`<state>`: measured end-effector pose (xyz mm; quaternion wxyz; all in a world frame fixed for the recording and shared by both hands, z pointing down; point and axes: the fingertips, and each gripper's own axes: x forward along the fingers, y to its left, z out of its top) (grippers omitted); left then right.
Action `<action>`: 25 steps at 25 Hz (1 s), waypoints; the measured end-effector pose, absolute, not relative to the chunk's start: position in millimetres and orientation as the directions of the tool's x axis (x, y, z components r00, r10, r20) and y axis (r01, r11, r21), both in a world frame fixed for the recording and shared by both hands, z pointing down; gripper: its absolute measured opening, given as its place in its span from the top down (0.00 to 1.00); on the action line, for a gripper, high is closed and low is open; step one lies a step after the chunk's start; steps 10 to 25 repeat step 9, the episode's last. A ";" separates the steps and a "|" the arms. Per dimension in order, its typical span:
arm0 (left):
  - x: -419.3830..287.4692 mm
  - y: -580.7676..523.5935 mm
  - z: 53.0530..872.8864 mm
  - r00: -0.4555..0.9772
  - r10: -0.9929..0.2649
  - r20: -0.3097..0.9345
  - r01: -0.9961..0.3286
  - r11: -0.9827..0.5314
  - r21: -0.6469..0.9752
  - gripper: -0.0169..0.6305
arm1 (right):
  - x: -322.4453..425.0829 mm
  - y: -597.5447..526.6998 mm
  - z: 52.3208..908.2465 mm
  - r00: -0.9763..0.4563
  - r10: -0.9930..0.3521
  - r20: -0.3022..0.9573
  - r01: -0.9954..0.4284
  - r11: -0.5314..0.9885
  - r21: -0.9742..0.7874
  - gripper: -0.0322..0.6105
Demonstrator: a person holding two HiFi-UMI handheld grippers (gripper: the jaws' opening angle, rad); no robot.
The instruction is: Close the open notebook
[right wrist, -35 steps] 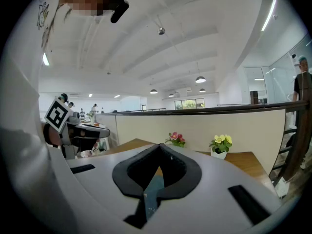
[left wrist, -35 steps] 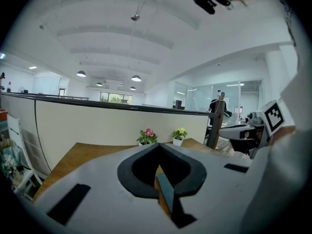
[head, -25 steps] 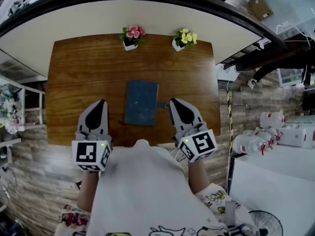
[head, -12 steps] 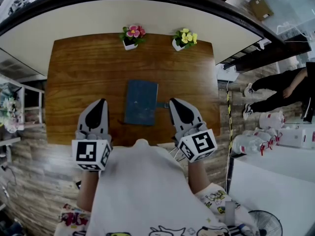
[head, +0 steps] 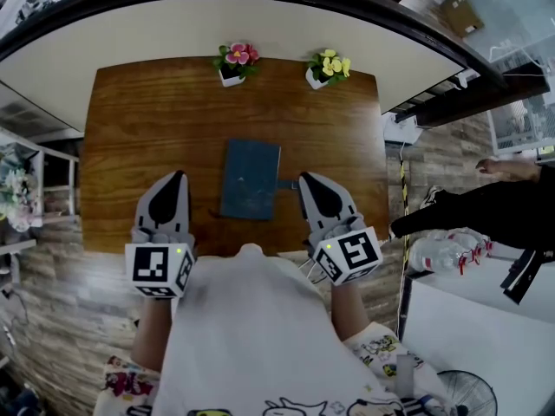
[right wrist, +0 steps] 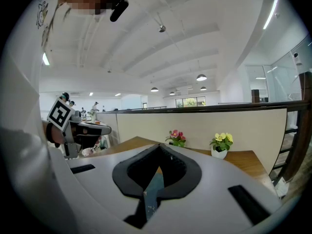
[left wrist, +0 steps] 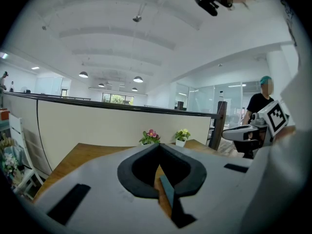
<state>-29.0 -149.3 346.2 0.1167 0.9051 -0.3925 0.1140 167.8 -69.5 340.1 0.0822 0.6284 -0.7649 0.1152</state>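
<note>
A dark blue notebook (head: 250, 179) lies flat on the wooden table (head: 147, 120), its cover facing up and no pages showing. My left gripper (head: 176, 178) rests shut to its left near the table's front edge, holding nothing. Just right of the notebook, my right gripper (head: 306, 181) is also shut and empty. In the left gripper view the shut jaws (left wrist: 159, 146) leave only a sliver of the notebook (left wrist: 168, 195) visible. The right gripper view shows the same: closed jaws (right wrist: 159, 146) and a blue strip of the notebook (right wrist: 153, 193).
A pot of pink flowers (head: 234, 61) and a pot of yellow flowers (head: 327, 66) stand at the table's far edge, against a cream partition. A person (head: 486, 211) is right of the table. Plastic bottles (head: 447, 250) lie at the right, and a white shelf (head: 35, 189) stands at the left.
Both grippers and the notebook have stayed put. The person to the right of the table has moved closer into view.
</note>
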 end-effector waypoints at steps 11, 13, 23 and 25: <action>-32.0 -148.6 350.7 0.672 -0.673 0.308 -0.726 -0.682 0.094 0.97 | 166.5 -67.8 342.0 -0.196 -0.942 0.272 -0.981 0.185 -0.067 0.95; -32.0 -148.6 350.7 0.672 -0.673 0.308 -0.726 -0.682 0.094 0.97 | 166.5 -67.8 342.0 -0.196 -0.942 0.272 -0.981 0.185 -0.067 0.95; -32.0 -148.6 350.7 0.672 -0.673 0.308 -0.726 -0.682 0.094 0.97 | 166.5 -67.8 342.0 -0.196 -0.942 0.272 -0.981 0.185 -0.067 0.95; -32.0 -148.6 350.7 0.672 -0.673 0.308 -0.726 -0.682 0.094 0.97 | 166.5 -67.8 342.0 -0.196 -0.942 0.272 -0.981 0.185 -0.067 0.95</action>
